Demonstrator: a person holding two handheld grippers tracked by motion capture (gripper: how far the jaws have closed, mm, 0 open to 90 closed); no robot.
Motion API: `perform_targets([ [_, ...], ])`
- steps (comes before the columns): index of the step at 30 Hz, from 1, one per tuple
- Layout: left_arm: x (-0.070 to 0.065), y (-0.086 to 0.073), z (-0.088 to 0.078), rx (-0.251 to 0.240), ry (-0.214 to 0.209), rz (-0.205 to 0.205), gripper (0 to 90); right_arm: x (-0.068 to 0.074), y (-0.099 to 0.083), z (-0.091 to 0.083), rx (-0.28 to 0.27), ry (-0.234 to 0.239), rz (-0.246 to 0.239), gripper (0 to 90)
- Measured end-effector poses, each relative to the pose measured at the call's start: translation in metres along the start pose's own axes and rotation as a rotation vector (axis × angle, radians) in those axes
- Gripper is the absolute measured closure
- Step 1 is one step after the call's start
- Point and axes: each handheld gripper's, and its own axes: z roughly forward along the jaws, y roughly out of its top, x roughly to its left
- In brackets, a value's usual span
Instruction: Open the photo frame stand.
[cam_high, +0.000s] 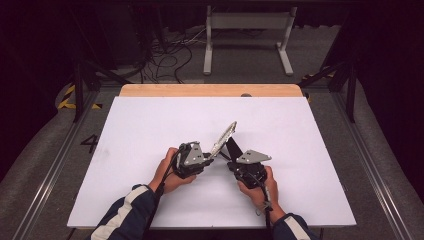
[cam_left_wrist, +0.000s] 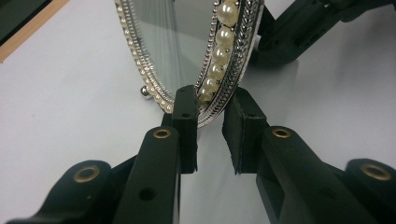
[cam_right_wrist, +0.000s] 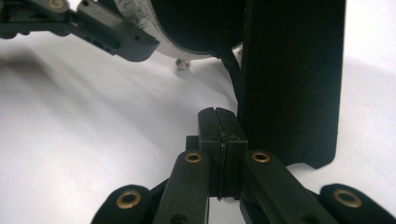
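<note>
Mirror (cam_left_wrist: 187, 46) stands tilted on the desk (cam_high: 150, 130) — left gripper (cam_left_wrist: 208, 128) fingers narrowly parted astride its pearl rim; right gripper (cam_right_wrist: 219, 135) fingers closed, empty.

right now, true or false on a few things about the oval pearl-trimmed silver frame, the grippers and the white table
1. The oval silver frame with pearl trim lies flat on the white table. False: it stands tilted on edge.
2. The left gripper has its jaws either side of the frame's lower rim. True.
3. The right gripper has its jaws wide apart. False: they are pressed together.
4. The frame's black back stand rises beside the right gripper. True.
5. A red cup sits on the table. False: none is there.
</note>
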Motion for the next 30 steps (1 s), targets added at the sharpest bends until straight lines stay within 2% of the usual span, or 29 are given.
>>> perform_targets([
  [8, -0.005, 0.002, -0.001, 0.0, -0.011, 0.002, 75.7, -0.006, -0.001, -0.002, 0.001, 0.023, -0.015, 90.0],
  [12, -0.011, 0.005, -0.001, 0.01, -0.012, 0.021, 75.7, -0.011, -0.004, -0.005, 0.003, 0.041, -0.038, 90.0],
  [20, -0.018, 0.008, 0.0, 0.023, -0.004, 0.033, 75.7, -0.015, -0.006, -0.007, 0.024, 0.019, -0.038, 90.0],
  [23, -0.02, 0.01, 0.0, 0.025, 0.005, 0.05, 75.9, -0.015, -0.006, -0.007, 0.028, 0.007, -0.038, 90.0],
  [30, -0.02, 0.01, 0.0, 0.017, -0.012, 0.035, 76.9, -0.019, -0.006, -0.008, 0.029, -0.002, -0.033, 90.0],
])
